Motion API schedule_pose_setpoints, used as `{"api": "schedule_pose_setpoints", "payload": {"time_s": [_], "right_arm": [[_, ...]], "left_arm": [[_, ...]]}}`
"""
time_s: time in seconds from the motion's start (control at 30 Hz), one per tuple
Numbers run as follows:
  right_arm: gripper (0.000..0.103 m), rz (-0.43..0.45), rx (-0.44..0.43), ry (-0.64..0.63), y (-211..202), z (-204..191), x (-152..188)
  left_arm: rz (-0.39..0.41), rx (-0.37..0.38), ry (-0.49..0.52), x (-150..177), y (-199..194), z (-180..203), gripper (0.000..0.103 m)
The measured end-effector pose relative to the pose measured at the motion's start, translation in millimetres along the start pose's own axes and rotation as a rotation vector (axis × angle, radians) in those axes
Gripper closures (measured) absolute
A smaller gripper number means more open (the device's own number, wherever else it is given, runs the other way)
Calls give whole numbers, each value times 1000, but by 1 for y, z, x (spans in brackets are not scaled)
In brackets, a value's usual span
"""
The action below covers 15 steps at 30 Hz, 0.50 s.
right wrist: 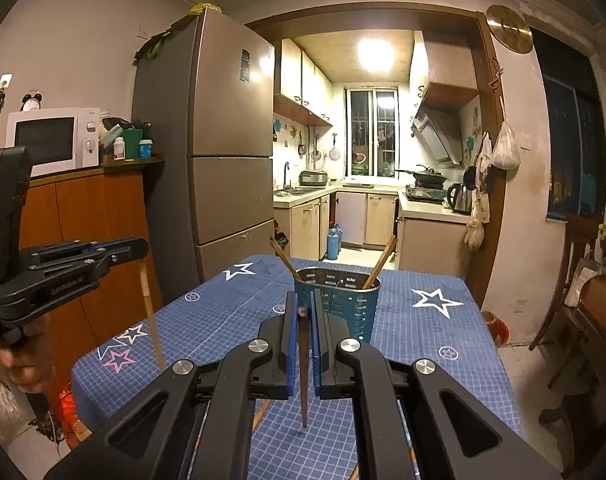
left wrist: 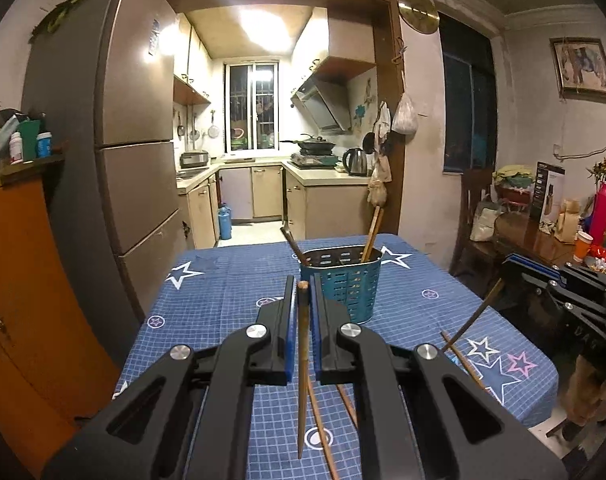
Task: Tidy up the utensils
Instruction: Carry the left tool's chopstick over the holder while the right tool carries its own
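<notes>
Up above the blue star-patterned tablecloth [left wrist: 223, 300], both grippers are lifted, each pinching one chopstick. The left gripper [left wrist: 302, 300] clamps a light wooden chopstick [left wrist: 302, 368] that hangs down between its jaws, and the right gripper [right wrist: 303, 312] clamps a darker chopstick [right wrist: 304, 372] the same way. Ahead of both stands the teal perforated utensil holder [left wrist: 345, 288], with two chopsticks already leaning in it. More loose chopsticks [left wrist: 463, 360] lie on the cloth near the left gripper.
</notes>
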State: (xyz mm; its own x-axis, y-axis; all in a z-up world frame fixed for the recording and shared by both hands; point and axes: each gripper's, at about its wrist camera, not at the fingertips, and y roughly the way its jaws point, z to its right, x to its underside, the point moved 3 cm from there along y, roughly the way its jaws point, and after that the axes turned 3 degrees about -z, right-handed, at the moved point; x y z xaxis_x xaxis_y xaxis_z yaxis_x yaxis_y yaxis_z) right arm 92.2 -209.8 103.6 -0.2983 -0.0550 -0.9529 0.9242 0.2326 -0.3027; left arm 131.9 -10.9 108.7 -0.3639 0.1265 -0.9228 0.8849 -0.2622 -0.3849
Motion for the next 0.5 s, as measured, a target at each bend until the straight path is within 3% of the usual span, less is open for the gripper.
{"api": "schedule_pose_setpoints", "payload": {"time_s": [0.5], "right_arm": [[96, -11, 17, -27, -8, 6, -33]], "left_arm": [[9, 50, 15, -14, 17, 13, 98]]}}
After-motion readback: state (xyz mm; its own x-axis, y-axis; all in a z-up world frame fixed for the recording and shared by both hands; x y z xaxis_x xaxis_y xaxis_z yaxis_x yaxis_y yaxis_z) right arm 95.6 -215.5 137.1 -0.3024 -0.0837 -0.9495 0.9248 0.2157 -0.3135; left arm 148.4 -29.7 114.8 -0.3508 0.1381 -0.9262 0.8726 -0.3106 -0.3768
